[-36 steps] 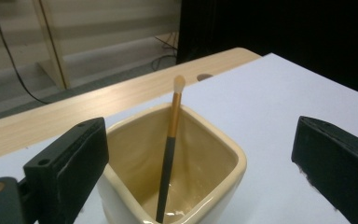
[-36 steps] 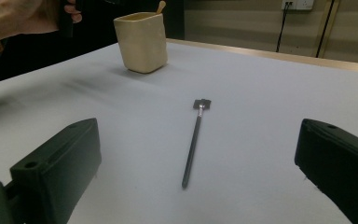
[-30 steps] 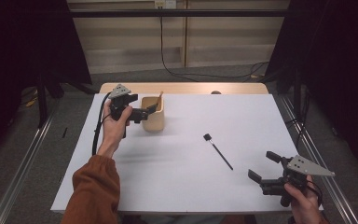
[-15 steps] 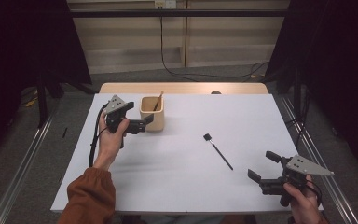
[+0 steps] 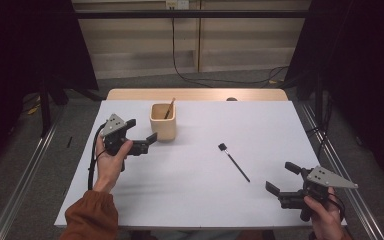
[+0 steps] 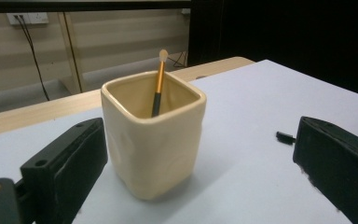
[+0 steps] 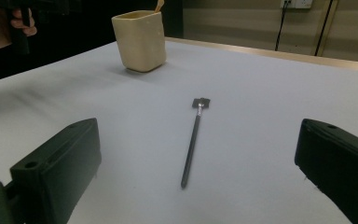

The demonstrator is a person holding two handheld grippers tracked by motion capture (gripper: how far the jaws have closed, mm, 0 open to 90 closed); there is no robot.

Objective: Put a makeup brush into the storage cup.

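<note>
A cream square cup (image 5: 162, 122) stands on the white sheet at the far left, and an orange-handled brush (image 5: 169, 107) leans inside it. My left gripper (image 5: 141, 131) hovers just left of the cup, open and holding nothing. In the left gripper view the cup (image 6: 154, 135) and brush (image 6: 158, 84) sit ahead between the two jaws, untouched. A thin black brush (image 5: 234, 162) lies flat mid-table, head pointing away. My right gripper (image 5: 280, 176) is open near the front right corner. In the right gripper view the black brush (image 7: 193, 140) lies ahead of the jaws.
The white sheet (image 5: 195, 200) covers most of the table, with a wooden strip (image 5: 195, 94) bare along the far edge. A small dark object (image 5: 231, 99) sits on that strip. The left hand (image 7: 21, 18) appears far off in the right gripper view.
My left gripper has drawn back from the cup toward the near left. The orange-handled brush stays in the cup. The right gripper and black brush have not moved.
</note>
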